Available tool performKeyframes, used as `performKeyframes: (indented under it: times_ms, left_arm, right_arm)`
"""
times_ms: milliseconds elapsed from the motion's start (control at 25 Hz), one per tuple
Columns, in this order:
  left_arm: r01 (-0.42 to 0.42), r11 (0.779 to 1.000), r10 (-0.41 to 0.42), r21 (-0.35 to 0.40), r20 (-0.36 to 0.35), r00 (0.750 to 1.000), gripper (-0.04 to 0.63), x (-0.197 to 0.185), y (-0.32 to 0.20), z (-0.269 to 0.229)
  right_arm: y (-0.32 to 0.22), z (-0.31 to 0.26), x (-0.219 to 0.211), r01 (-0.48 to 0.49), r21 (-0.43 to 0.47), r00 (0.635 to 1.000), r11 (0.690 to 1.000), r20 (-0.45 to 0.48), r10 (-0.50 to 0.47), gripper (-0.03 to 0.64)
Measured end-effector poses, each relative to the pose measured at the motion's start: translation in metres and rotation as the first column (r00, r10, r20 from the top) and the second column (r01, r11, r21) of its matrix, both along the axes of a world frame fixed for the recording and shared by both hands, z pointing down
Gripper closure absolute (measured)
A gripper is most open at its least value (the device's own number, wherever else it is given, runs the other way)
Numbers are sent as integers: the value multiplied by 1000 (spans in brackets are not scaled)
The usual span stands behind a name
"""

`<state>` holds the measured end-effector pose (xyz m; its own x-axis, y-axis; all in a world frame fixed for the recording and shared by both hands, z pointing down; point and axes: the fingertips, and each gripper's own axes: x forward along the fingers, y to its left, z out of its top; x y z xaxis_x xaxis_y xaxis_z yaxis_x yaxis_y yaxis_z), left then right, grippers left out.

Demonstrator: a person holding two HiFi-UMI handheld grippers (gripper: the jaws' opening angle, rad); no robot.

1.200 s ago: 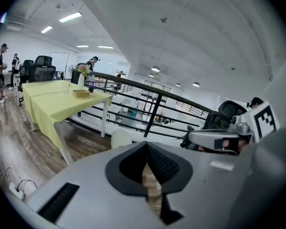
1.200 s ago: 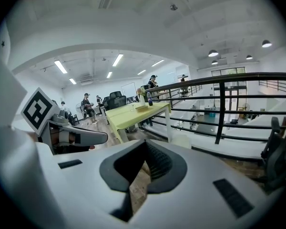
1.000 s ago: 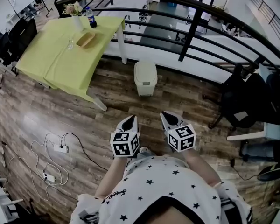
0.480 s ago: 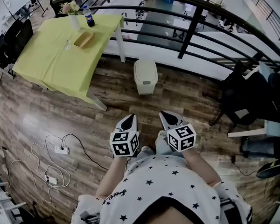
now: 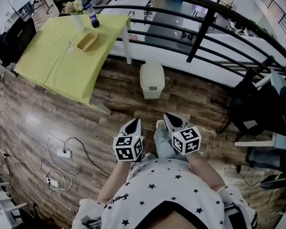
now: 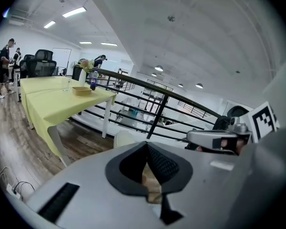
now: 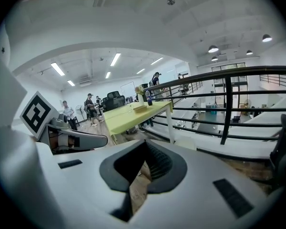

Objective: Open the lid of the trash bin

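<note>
The cream trash bin (image 5: 152, 80) stands on the wood floor by the black railing, its lid down. My left gripper (image 5: 133, 122) and right gripper (image 5: 170, 117) are held side by side close to my body, well short of the bin, both pointing toward it. Each is shut with nothing between its jaws. In the left gripper view the bin (image 6: 125, 138) peeks over the shut left gripper (image 6: 146, 145). In the right gripper view the bin (image 7: 186, 143) shows just past the shut right gripper (image 7: 145, 144).
A table with a yellow-green cloth (image 5: 62, 56) stands left of the bin, bearing a bottle (image 5: 93, 18), flowers and a wooden tray. The curved black railing (image 5: 200, 35) runs behind the bin. Cables and power strips (image 5: 57, 159) lie on the floor at left; dark chairs (image 5: 257, 109) stand at right.
The person's leg and foot have stepped forward between the grippers. The view has shifted slightly toward the bin. Both grippers remain shut and in the same spot before the body.
</note>
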<state>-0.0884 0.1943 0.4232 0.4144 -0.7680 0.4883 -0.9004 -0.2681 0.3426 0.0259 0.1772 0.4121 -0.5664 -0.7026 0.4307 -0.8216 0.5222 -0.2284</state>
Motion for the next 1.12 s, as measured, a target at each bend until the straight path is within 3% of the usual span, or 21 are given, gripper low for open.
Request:
performKeyframes:
  times_ms: [1120]
  left_arm:
    - [176, 983, -177, -43, -19, 984, 583, 11, -218, 0]
  right_arm:
    - [-234, 4, 28, 106, -32, 994, 994, 9, -106, 624]
